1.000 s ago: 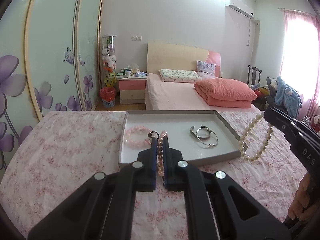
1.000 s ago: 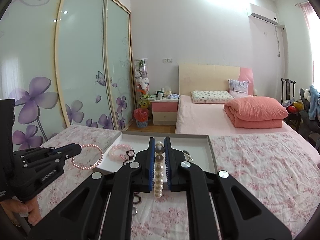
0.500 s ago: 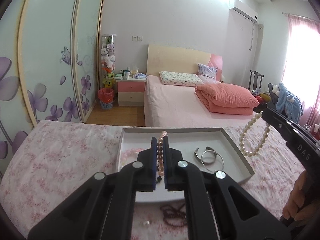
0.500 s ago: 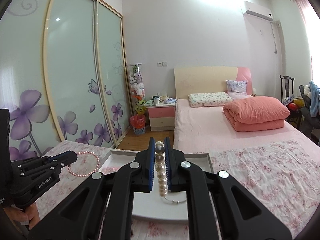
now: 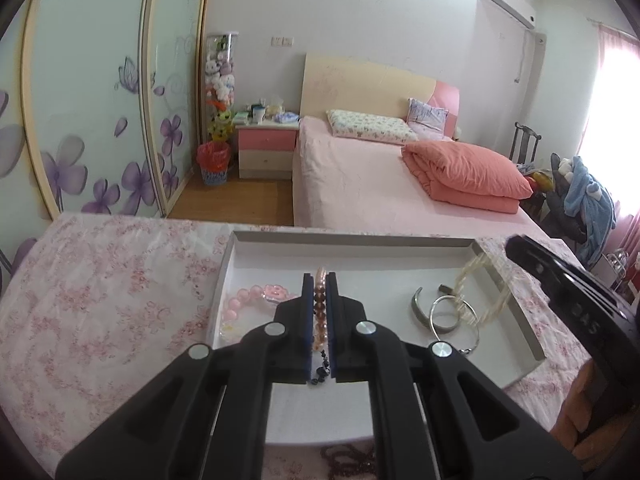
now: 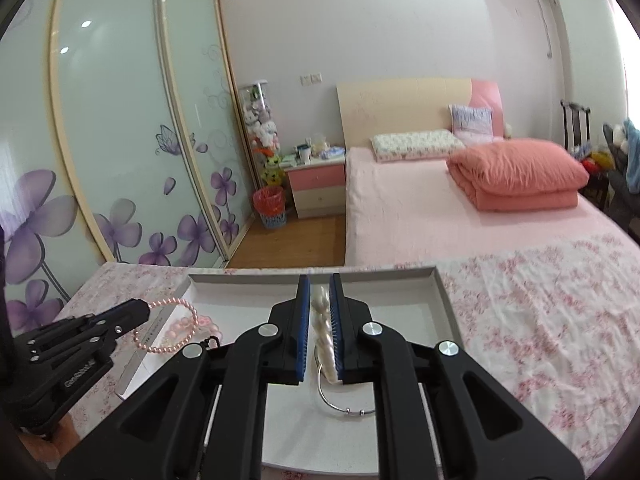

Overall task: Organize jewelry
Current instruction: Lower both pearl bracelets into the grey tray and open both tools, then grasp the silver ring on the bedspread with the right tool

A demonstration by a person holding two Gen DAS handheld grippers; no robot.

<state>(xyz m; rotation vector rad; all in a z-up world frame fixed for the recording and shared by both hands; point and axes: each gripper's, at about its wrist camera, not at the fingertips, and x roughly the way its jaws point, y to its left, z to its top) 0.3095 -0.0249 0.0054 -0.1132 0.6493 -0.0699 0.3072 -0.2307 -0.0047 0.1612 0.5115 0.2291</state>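
Two grippers hang over a shallow grey tray [image 5: 226,280] that sits on a table spread with a pink flowered cloth [image 5: 100,280]. Toward the tray's left edge lies a bracelet of large pale pink beads [image 5: 250,298]. Just right of it, the left gripper [image 5: 320,308] pinches a strand of small pink pearls [image 5: 320,312] between its blue pads, jaws starting to part with the strand between them; from the right wrist view this strand [image 6: 168,324] hangs as a loop over the tray's left rim. Right of centre on the tray floor lie an open silver cuff [image 5: 418,308] and a thin silver hoop [image 5: 452,314], touching. Above them, near the tray's right edge, the right gripper [image 6: 320,328] is opening, a blurred strand of white pearls [image 6: 322,320] between its pads; whether the pads grip it cannot be told.
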